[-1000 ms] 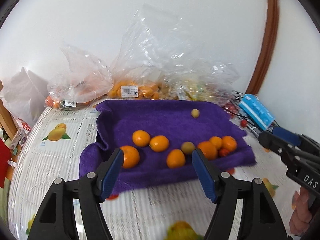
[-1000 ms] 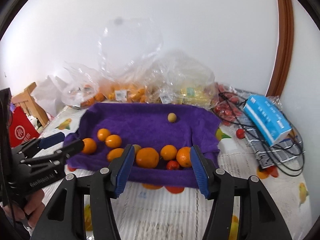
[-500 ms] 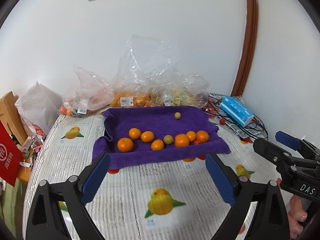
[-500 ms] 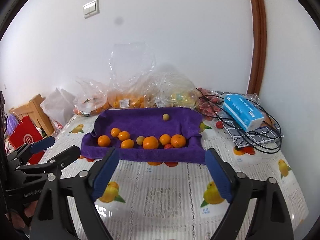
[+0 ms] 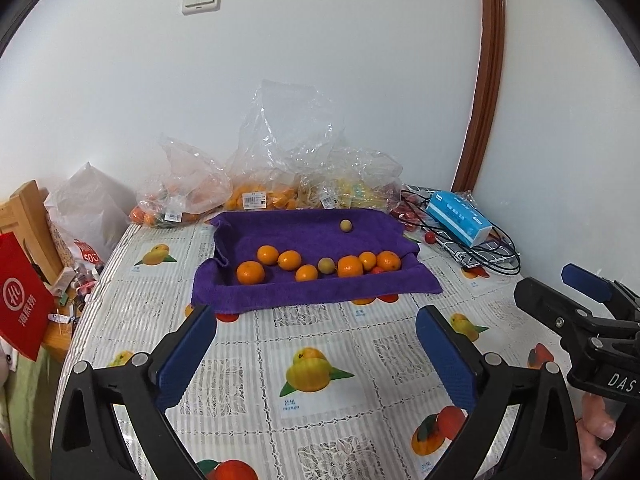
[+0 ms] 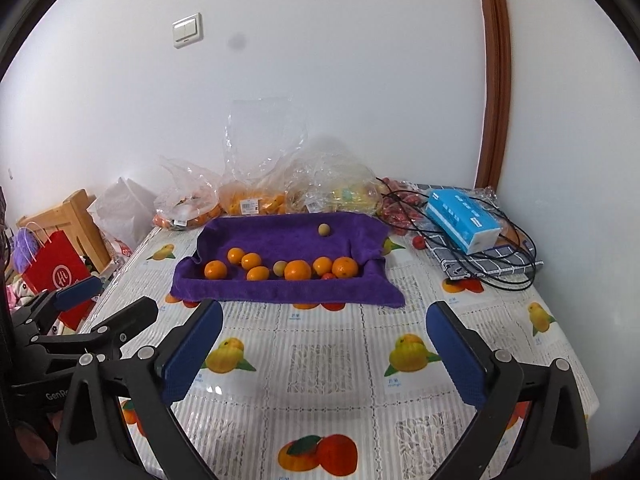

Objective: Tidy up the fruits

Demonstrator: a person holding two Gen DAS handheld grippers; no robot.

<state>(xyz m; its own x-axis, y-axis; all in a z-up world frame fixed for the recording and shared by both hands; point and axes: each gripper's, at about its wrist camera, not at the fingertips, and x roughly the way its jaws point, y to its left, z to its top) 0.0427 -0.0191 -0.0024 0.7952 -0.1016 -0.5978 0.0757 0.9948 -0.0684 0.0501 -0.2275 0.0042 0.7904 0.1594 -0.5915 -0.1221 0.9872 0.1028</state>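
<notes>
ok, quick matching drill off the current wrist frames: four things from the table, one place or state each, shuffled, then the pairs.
Things:
1. purple towel
2. blue tissue pack
3. red paper bag
4. lone pale fruit

Places or states:
A. off the table's left edge
B. alone at the towel's back
C. on a checked cloth, black cable over it
D. spread on the table, oranges in a row on it

Pairs: 1-D, 2-C, 3-A, 4-B

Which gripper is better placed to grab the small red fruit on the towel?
Right, marginally. The red fruit sits at the right end of the row on the towel, nearer the right gripper. The left gripper faces the row's left half. Both are open, empty and well short of the towel.
</notes>
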